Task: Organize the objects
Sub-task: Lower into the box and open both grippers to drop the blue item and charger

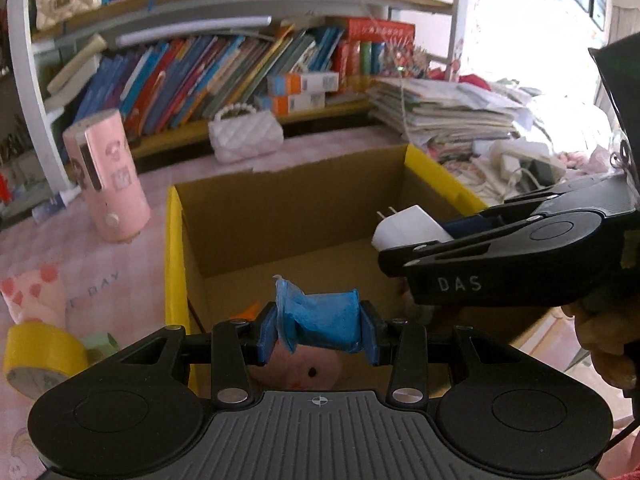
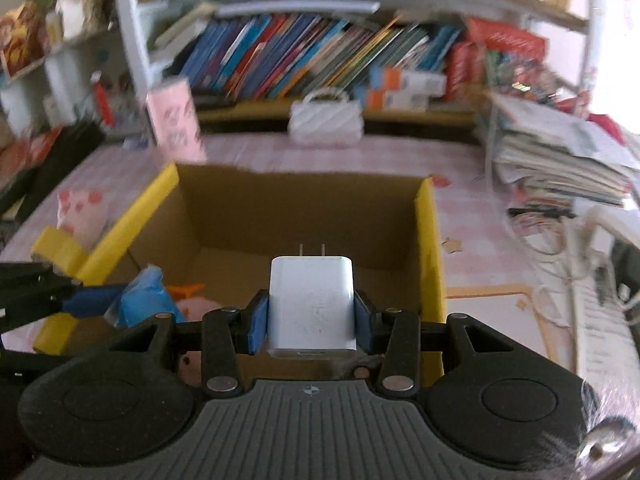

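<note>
An open cardboard box (image 1: 280,216) with yellow-taped rims stands on the pink table; it also shows in the right wrist view (image 2: 296,208). My left gripper (image 1: 320,330) is shut on a blue roll of plastic bags (image 1: 320,320) and holds it over the box's near edge. My right gripper (image 2: 311,320) is shut on a white plug charger (image 2: 311,304), prongs forward, above the box. The charger (image 1: 408,226) and right gripper also show at the right of the left wrist view. A pink plush toy (image 1: 296,372) lies in the box below the roll.
A pink cylinder (image 1: 106,180) and a yellow tape roll (image 1: 40,356) stand left of the box. A white quilted purse (image 1: 246,134) sits behind it. A stack of papers (image 1: 444,112) and cables (image 2: 560,240) lie to the right. Bookshelves stand behind.
</note>
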`<state>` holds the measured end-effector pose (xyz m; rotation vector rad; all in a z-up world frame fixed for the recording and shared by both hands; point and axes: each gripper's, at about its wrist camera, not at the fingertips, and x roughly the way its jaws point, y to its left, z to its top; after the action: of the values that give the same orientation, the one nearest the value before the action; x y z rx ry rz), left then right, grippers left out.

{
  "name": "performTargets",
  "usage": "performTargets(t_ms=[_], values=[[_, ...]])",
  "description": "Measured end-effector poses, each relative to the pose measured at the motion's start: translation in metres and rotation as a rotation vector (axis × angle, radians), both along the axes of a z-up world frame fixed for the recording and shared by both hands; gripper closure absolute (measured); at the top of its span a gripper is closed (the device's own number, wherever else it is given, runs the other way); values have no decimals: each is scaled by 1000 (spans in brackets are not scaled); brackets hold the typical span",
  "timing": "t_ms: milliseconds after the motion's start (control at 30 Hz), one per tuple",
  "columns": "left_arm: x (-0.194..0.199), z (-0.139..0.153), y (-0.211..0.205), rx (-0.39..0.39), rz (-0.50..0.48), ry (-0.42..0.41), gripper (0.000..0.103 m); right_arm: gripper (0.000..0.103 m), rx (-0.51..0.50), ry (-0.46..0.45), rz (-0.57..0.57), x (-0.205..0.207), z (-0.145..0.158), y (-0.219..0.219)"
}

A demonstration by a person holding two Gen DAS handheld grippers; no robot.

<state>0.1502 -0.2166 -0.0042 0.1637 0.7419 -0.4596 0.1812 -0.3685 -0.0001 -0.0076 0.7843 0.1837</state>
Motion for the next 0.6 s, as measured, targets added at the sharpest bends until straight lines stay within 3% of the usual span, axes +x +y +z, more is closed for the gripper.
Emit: performTargets(t_ms=[367,600], values=[[7,-14,-5,0,17,79,64,62,-29,176,100,26,-26,7],[6,-13,-6,5,28,75,63,62,-14,198,103,28,-26,6]])
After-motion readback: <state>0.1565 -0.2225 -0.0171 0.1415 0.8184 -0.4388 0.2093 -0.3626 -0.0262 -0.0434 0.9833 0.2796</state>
